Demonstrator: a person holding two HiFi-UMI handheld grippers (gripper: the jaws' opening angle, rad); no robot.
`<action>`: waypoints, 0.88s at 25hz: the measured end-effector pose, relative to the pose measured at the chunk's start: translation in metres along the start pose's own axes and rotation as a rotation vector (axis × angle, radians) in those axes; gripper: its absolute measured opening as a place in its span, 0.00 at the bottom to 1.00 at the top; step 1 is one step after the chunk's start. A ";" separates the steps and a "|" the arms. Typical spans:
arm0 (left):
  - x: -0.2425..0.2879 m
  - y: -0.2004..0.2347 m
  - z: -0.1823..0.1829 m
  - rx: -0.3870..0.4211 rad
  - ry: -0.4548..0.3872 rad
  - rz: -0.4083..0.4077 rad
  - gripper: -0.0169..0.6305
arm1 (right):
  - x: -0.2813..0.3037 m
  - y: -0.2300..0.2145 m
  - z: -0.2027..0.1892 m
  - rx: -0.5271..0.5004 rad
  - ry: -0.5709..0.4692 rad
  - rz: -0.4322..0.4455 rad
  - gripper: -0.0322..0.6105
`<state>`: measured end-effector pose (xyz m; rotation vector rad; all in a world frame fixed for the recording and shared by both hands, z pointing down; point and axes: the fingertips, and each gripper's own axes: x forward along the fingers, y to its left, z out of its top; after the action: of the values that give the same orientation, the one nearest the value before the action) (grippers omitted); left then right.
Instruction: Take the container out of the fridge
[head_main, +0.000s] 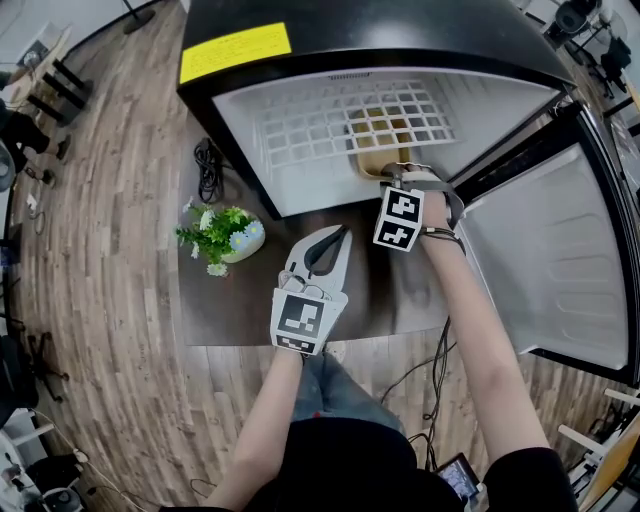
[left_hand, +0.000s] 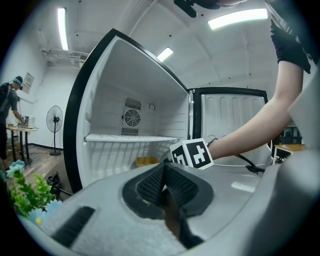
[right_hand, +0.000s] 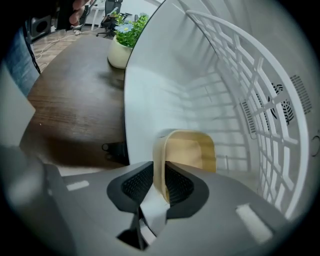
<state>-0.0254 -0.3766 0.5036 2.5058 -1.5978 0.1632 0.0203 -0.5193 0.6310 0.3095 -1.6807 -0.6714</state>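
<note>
Clamping the near wall of the yellow container (right_hand: 192, 150), the right gripper (right_hand: 160, 174) has one pad inside the rim and one outside. Container sits on the fridge (right_hand: 165, 85) floor, beneath the white wire shelf (right_hand: 260, 90). Left gripper (left_hand: 165, 172): jaws closed together, empty, outside over the dark table (head_main: 240, 300), beside the potted plant (head_main: 222, 237).
</note>
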 end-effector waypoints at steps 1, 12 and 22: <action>0.000 0.002 0.000 -0.001 0.000 0.003 0.03 | 0.000 -0.002 0.000 0.000 0.000 0.001 0.15; -0.007 0.002 -0.001 -0.006 -0.002 0.011 0.03 | -0.010 0.011 0.006 0.006 -0.020 0.049 0.10; -0.019 -0.009 0.002 -0.005 -0.016 0.002 0.03 | -0.041 0.038 0.016 0.052 -0.064 0.057 0.10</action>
<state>-0.0251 -0.3558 0.4975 2.5078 -1.6045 0.1401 0.0200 -0.4631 0.6188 0.2788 -1.7631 -0.6020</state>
